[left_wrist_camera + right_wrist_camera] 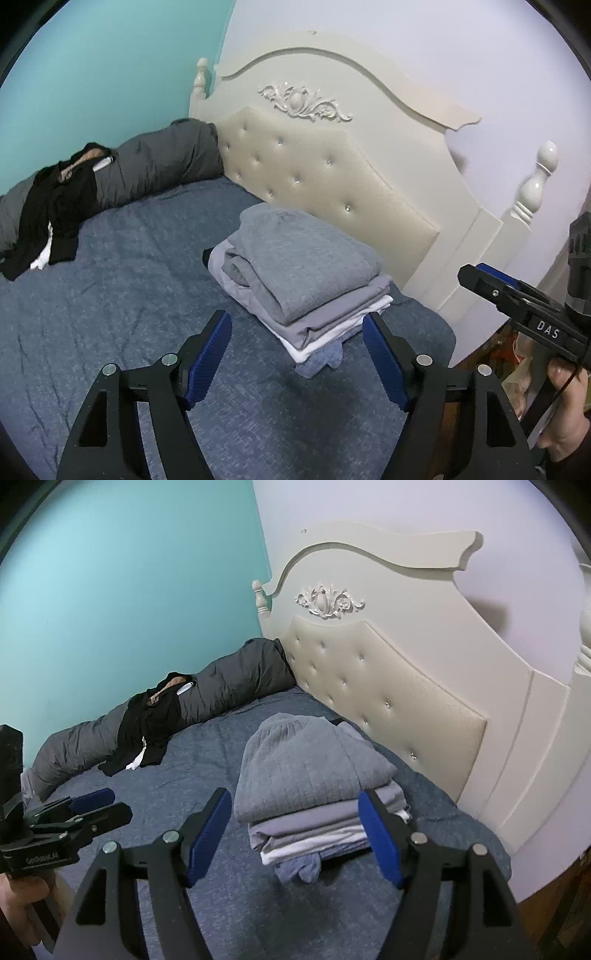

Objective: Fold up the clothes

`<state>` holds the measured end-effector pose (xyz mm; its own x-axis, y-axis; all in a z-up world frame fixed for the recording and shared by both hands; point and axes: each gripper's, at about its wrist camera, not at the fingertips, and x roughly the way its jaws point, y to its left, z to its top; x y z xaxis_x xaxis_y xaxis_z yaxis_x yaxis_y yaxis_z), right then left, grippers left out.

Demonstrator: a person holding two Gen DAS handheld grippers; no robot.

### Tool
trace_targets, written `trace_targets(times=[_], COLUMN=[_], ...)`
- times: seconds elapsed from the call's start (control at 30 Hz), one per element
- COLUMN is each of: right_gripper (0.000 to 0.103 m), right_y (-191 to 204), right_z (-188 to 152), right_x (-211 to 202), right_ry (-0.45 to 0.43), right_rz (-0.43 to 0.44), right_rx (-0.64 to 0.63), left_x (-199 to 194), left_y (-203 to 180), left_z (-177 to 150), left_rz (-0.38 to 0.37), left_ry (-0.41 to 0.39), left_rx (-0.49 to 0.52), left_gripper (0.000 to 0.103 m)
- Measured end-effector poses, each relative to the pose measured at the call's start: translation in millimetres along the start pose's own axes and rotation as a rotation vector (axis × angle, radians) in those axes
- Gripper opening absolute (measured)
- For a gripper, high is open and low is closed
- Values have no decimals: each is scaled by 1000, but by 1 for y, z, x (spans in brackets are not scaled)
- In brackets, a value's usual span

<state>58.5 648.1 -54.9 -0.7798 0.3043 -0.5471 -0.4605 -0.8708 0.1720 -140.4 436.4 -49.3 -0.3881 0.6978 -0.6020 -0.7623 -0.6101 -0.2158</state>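
Observation:
A stack of folded clothes (303, 273) lies on the blue bed (110, 314) near the headboard, with a grey knit piece on top, grey and white layers below and a blue piece at the bottom. It also shows in the right wrist view (310, 775). My left gripper (295, 336) is open and empty just in front of the stack. My right gripper (295, 812) is open and empty, its jaws on either side of the stack's near edge. A pile of black unfolded clothes (51, 210) lies at the far left against a grey bolster (162, 162).
The cream tufted headboard (332, 177) stands right behind the stack. A teal wall (92, 81) runs along the bed's far side. The right gripper shows at the right edge of the left wrist view (517, 295); the left gripper shows at the left of the right wrist view (74, 816).

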Motion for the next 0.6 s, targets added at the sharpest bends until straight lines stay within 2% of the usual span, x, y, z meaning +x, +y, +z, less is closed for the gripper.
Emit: trace_targets(times=[0.13, 0.6], right_gripper=[75, 85], right_y=[4, 26], right_z=[-4, -26], right_x=[-14, -68], right_ry=[-7, -39], right_rz=[-5, -23], right_rx=[10, 24], left_x=[-15, -63], left_y=[-3, -8], left_z=[-6, -29], left_rz=[7, 22], left_ry=[-10, -43], left_rx=[6, 8], left_gripper=[86, 96])
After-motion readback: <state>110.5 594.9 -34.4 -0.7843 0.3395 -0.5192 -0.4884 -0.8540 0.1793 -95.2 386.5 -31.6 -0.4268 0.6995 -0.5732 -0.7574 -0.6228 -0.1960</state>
